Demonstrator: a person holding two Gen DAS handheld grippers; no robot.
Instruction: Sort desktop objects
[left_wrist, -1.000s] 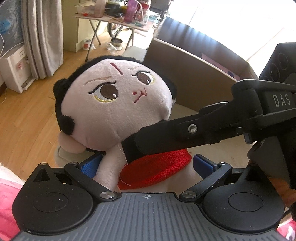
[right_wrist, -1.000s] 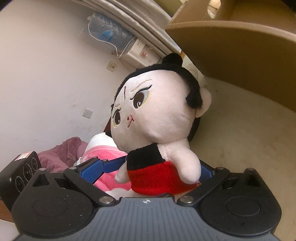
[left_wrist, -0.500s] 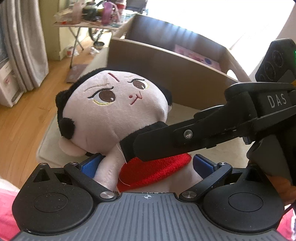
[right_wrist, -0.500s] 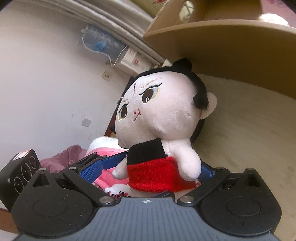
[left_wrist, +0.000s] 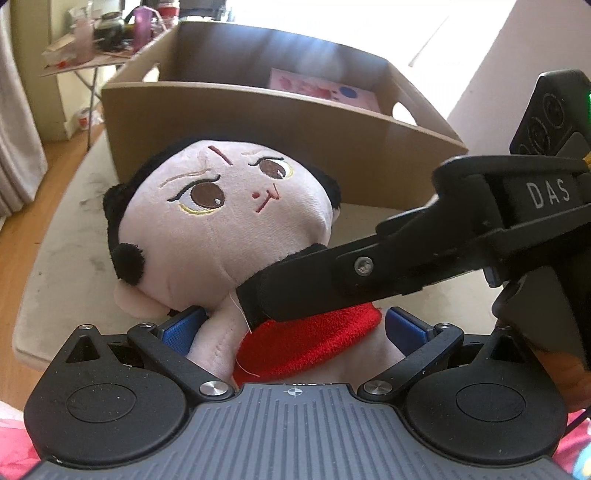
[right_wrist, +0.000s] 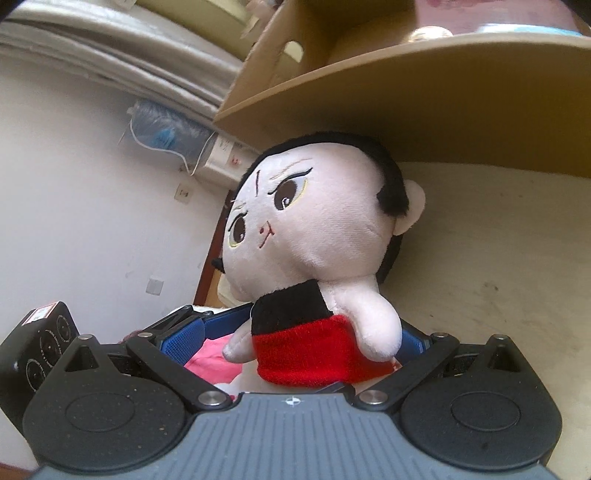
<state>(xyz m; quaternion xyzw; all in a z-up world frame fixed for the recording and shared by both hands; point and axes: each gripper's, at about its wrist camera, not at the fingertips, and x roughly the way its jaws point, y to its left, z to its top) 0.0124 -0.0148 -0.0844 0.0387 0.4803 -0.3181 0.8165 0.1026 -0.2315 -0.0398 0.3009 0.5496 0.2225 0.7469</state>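
Note:
A plush doll (left_wrist: 229, 229) with a pale face, black hair and a red-and-black top is held just above the beige tabletop (left_wrist: 62, 258). My left gripper (left_wrist: 295, 328) is shut on its lower body, blue pads on either side. My right gripper (right_wrist: 295, 339) is shut on the doll's (right_wrist: 314, 229) red-clad torso. In the left wrist view one of its black fingers (left_wrist: 332, 280) crosses the doll's chest. An open cardboard box (left_wrist: 258, 122) stands right behind the doll's head and fills the top of the right wrist view (right_wrist: 443, 103).
A pink picture sheet (left_wrist: 325, 88) lies inside the box. A folding table with bottles (left_wrist: 110, 37) stands far back on the wooden floor. Pink cloth (right_wrist: 210, 354) lies under the grippers. A white wall (right_wrist: 74, 203) is at the left.
Both grippers have carried the doll toward the cardboard box, which now looms larger and closer. The grip on the doll is unchanged.

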